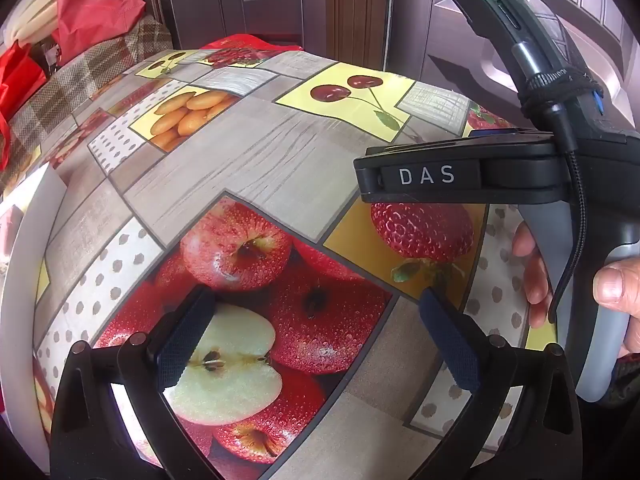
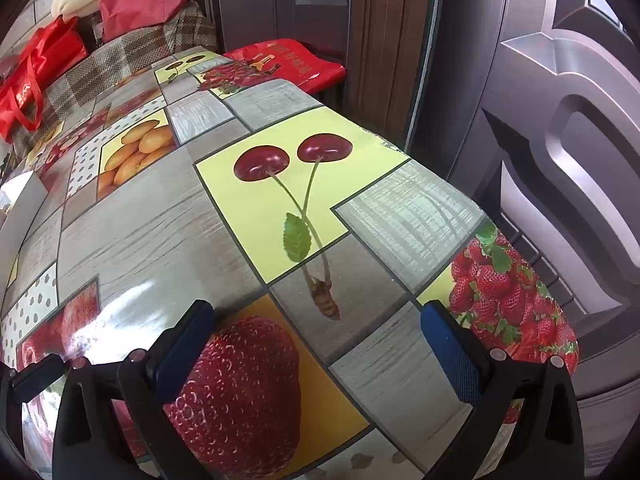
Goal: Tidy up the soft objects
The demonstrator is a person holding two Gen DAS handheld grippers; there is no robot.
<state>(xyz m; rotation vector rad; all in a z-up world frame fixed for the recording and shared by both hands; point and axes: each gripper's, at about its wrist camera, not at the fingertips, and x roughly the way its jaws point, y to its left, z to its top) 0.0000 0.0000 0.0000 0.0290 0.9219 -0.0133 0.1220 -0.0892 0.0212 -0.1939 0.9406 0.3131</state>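
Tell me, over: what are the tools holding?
Left tool open, empty. Right tool open, empty. Both over the fruit tablecloth. Red bags at the far end, untouched. Nothing in the way.

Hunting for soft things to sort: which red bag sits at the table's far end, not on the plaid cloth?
The flat red bag with gold print; the other red bag rests on the plaid cloth.
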